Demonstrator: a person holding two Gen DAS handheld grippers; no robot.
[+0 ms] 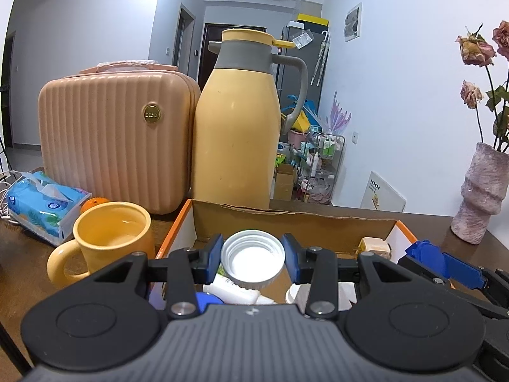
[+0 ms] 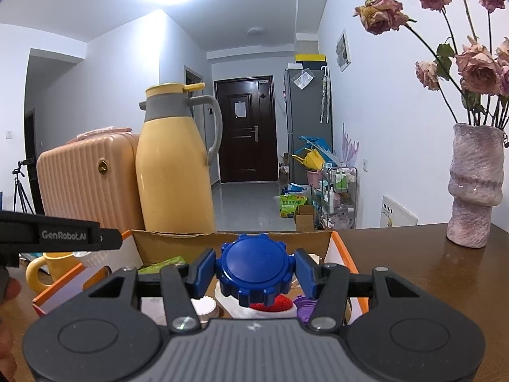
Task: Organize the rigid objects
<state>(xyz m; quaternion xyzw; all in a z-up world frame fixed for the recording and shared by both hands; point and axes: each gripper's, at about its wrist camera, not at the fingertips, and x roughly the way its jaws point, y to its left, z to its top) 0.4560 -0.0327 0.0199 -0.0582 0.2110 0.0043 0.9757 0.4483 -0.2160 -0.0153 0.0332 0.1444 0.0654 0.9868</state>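
Left gripper (image 1: 252,256) clamped on a white threaded plastic cap (image 1: 253,259), open side up, held above the open cardboard box with orange edges (image 1: 286,222). Right gripper (image 2: 254,273) clamped on a blue ribbed plastic lid (image 2: 254,270), also over the box.

Box interior: white tube, red and purple pieces, other small items, partly hidden by the grippers.

Behind the box's far wall: tall yellow thermos jug with grey handle (image 1: 237,133), touching a peach ribbed hard case (image 1: 111,140). Left of the box: yellow ceramic mug (image 1: 111,238), blue tissue pack (image 1: 47,203). Right: pink textured vase of dried roses (image 2: 474,184).

Surface: dark brown wooden table (image 2: 429,270). Room: white walls, dark door (image 2: 245,130) down a hallway, cluttered floor.
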